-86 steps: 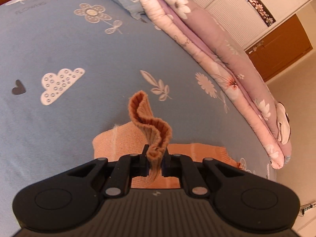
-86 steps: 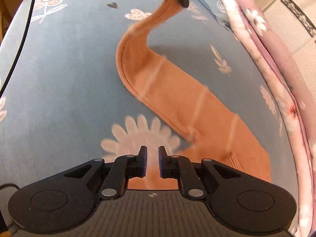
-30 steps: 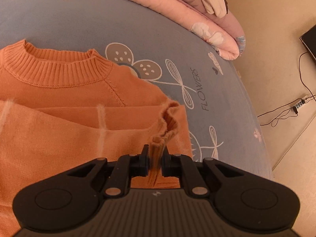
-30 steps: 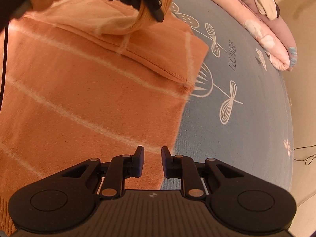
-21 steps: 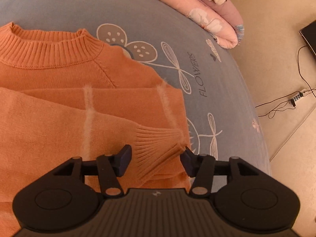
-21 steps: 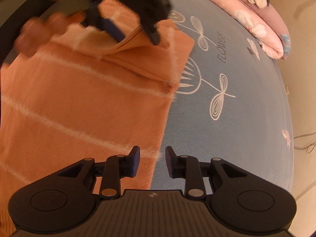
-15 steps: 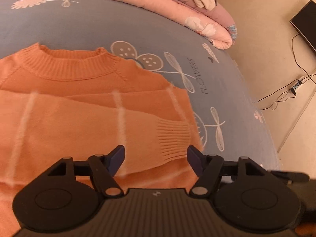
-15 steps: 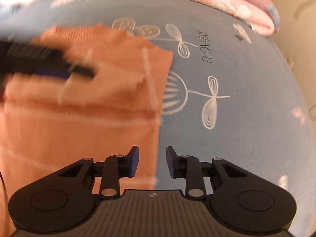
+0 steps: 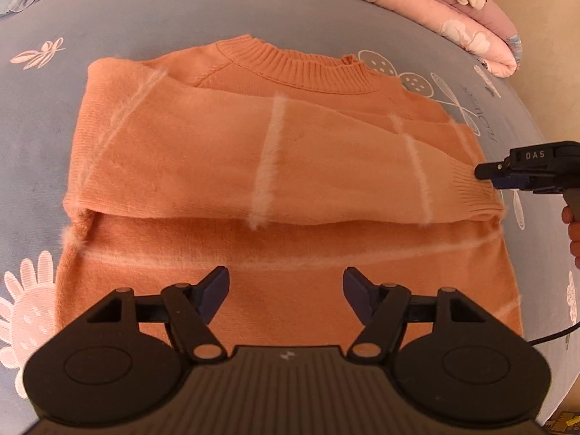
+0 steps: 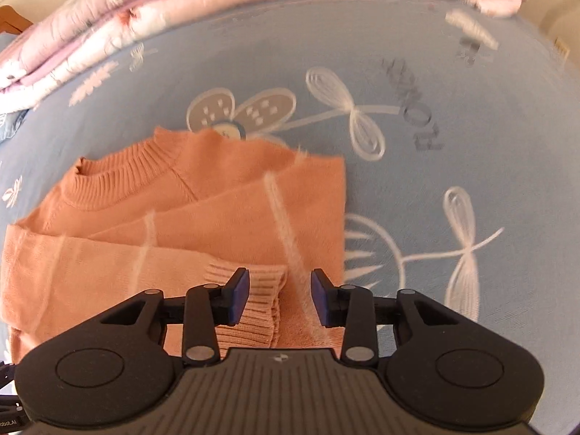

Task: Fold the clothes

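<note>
An orange knit sweater lies flat on the blue bedsheet, collar at the far side, both sleeves folded across its chest. My left gripper hovers open over the sweater's lower body, holding nothing. In the left wrist view my right gripper comes in from the right at the ribbed cuff of the top sleeve. Seen from the right wrist, my right gripper is open with that cuff lying between and under its fingers.
A folded pink floral quilt runs along the far edge of the bed. The sheet has flower and dragonfly prints. A person's fingers hold the right gripper; a black cable trails at the right.
My left gripper let go of the sleeve cuff, opened wide and drew back over the sweater's body. My right gripper swung to the cuff and opened wider around it.
</note>
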Demonstrator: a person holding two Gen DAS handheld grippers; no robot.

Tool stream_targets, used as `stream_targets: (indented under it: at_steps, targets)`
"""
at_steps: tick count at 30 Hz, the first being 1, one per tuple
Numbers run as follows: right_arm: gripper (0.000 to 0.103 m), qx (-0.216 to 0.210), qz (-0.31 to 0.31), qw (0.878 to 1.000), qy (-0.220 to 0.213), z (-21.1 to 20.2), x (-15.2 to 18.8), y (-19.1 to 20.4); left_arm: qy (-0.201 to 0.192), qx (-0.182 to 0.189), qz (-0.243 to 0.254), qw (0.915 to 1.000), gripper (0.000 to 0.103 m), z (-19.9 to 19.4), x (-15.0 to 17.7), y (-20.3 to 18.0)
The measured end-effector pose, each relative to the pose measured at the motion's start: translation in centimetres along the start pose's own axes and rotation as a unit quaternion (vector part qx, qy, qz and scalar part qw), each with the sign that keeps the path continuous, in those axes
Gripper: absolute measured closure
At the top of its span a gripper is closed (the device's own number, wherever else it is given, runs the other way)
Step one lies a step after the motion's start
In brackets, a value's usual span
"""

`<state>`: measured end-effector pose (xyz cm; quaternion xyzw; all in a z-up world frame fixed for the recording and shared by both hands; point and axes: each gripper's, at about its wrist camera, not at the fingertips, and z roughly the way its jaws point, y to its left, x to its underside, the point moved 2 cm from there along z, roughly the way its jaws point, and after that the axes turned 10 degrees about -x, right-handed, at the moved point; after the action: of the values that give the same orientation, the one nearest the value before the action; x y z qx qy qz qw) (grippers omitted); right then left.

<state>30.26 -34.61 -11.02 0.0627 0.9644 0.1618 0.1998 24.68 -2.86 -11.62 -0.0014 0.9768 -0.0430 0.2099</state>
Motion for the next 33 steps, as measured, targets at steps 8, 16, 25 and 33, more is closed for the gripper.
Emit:
stream_targets:
  at_steps: [8, 16, 25, 33]
  targets:
    - [0.084, -0.005, -0.02, 1.0, 0.011, 0.7, 0.2, 1.3, 0.002, -0.029, -0.031, 0.9991, 0.034, 1.4, -0.8, 3.4]
    - [0.086, 0.015, -0.047, 0.999, -0.01, -0.4, -0.4, 2.3, -0.001, -0.045, -0.026, 0.9987, 0.034, 1.3, -0.7, 4.3]
    - [0.076, 0.031, -0.101, 0.993, -0.048, -2.5, 1.0, 8.2, -0.031, -0.046, -0.028, 0.9981, 0.032, -0.3, -0.9, 6.8]
    - [0.075, -0.047, -0.167, 0.985, -0.011, 0.3, 3.4, 17.0, -0.056, -0.069, -0.082, 0.9926, 0.052, 0.9, -0.3, 10.1]
